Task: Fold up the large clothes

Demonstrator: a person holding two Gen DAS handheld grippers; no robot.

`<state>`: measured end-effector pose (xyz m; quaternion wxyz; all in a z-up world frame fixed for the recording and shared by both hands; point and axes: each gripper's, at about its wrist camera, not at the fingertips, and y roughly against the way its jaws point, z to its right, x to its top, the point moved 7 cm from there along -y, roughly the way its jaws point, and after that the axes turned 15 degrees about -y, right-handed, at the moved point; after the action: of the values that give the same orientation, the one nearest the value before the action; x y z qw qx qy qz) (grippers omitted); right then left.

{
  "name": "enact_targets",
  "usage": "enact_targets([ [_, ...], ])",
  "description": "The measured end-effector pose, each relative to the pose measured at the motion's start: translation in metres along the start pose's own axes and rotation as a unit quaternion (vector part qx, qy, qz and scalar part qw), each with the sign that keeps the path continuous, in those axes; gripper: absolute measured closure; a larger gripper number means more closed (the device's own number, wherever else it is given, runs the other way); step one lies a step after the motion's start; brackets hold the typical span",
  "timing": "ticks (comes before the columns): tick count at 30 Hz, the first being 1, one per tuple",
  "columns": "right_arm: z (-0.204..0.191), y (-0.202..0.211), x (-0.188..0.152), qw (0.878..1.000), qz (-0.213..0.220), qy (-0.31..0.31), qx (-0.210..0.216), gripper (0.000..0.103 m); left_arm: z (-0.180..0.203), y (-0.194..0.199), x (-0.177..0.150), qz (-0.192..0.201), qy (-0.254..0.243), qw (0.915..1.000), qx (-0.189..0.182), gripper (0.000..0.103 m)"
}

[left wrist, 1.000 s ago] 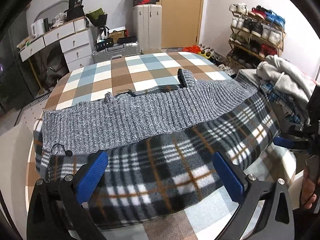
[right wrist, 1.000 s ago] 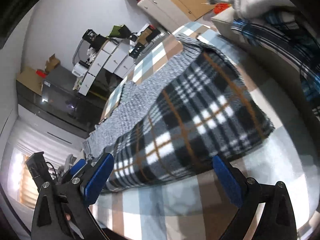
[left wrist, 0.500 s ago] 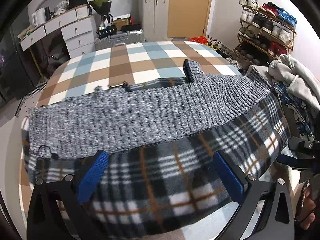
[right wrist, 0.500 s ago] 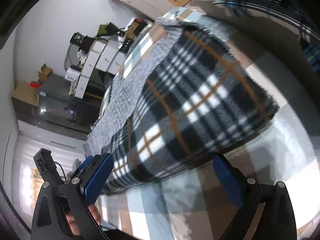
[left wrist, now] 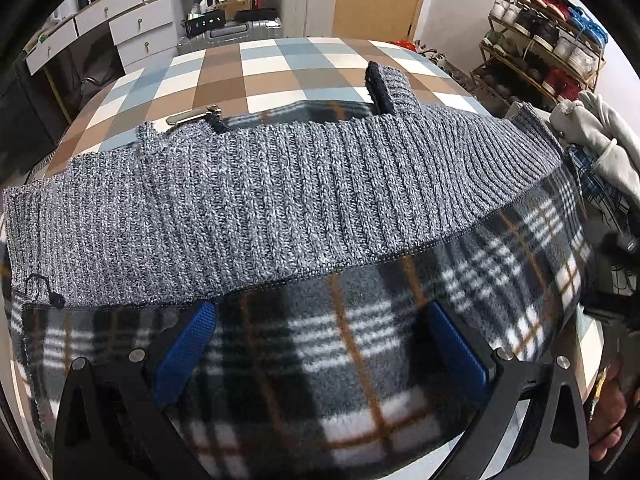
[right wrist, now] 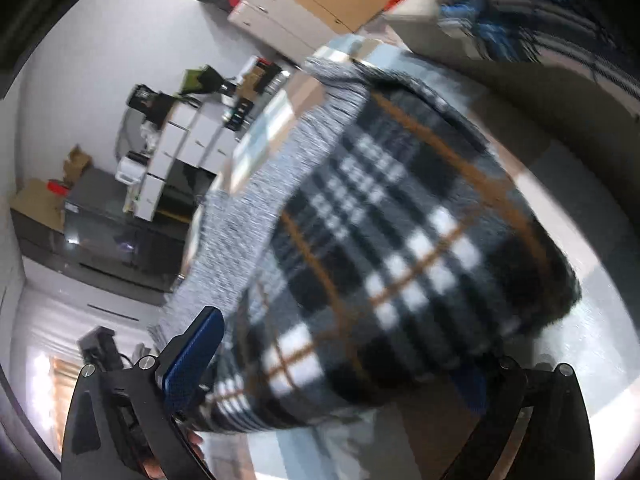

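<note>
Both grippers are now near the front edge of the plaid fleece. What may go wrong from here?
1. The grey knit band lies loose on the plaid fleece; lifting the edge may slide or bunch it.
2. The left gripper and right gripper are open over thick fleece and may catch only one layer.
3. The metal clip behind could snag.

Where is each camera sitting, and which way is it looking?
Left wrist: sits on the left gripper, looking across the plaid fleece garment with grey knit panel toward the checked bed cover; blue-padded fingers and a hand show.
Right wrist: sits on the right gripper, tilted, looking along the garment toward the white drawers; its fingers show.
Both see the garment and drawers.
</note>
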<state>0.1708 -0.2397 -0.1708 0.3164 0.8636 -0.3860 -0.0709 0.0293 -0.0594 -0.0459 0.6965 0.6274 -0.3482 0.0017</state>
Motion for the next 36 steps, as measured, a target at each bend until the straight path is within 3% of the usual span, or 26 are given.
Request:
enact_targets([
  [3,-0.026,0.027,0.002,0.995,0.027,0.024,0.091,0.000,0.003,0.002,-0.002,0.001,-0.004,1.0000,-0.004,0.001],
  [5,-0.036,0.036,0.000,0.992,0.041,0.061,0.099,0.000,0.003,0.002,-0.002,0.002,-0.006,1.0000,-0.004,0.001],
  [9,-0.014,0.011,-0.002,0.998,0.021,0.046,0.022,0.000,0.003,0.003,-0.002,0.002,-0.007,1.0000,-0.004,0.001],
  [11,-0.001,0.004,0.002,1.000,0.013,0.020,0.009,0.000,0.003,0.003,-0.002,0.002,-0.008,0.9999,-0.006,0.001],
  [16,0.017,0.003,0.023,0.996,0.064,0.015,-0.055,0.001,0.002,0.002,-0.001,0.001,-0.010,0.9999,-0.008,0.001],
  [18,0.020,0.001,0.031,0.995,0.076,0.011,-0.059,0.006,0.001,0.002,-0.001,0.002,-0.012,0.9999,-0.007,0.001],
  [20,0.013,-0.002,0.034,0.994,0.088,0.023,-0.060,0.032,0.001,0.002,-0.001,0.002,-0.014,0.9999,-0.009,0.001],
  [21,0.011,0.000,0.034,0.994,0.091,0.032,-0.058,0.040,0.001,0.002,-0.001,0.002,-0.015,0.9998,-0.010,0.001],
  [23,0.007,0.007,0.031,0.993,0.098,0.044,-0.043,0.076,0.001,0.002,-0.001,0.001,-0.016,0.9998,-0.010,0.001],
  [26,0.000,0.022,0.030,0.992,0.109,0.058,-0.020,0.082,0.003,0.002,-0.001,0.001,-0.017,0.9998,-0.009,0.001],
  [29,-0.011,0.030,0.026,0.988,0.118,0.094,-0.024,0.083,0.010,0.003,-0.003,0.001,-0.024,0.9996,-0.014,0.001],
  [33,-0.020,0.055,0.021,0.983,0.138,0.123,-0.020,0.084,0.032,0.008,-0.009,0.002,-0.051,0.9977,-0.045,0.001],
  [36,-0.019,0.068,0.017,0.974,0.159,0.157,-0.041,0.084,0.048,0.017,-0.008,-0.007,-0.077,0.9946,-0.070,0.001],
])
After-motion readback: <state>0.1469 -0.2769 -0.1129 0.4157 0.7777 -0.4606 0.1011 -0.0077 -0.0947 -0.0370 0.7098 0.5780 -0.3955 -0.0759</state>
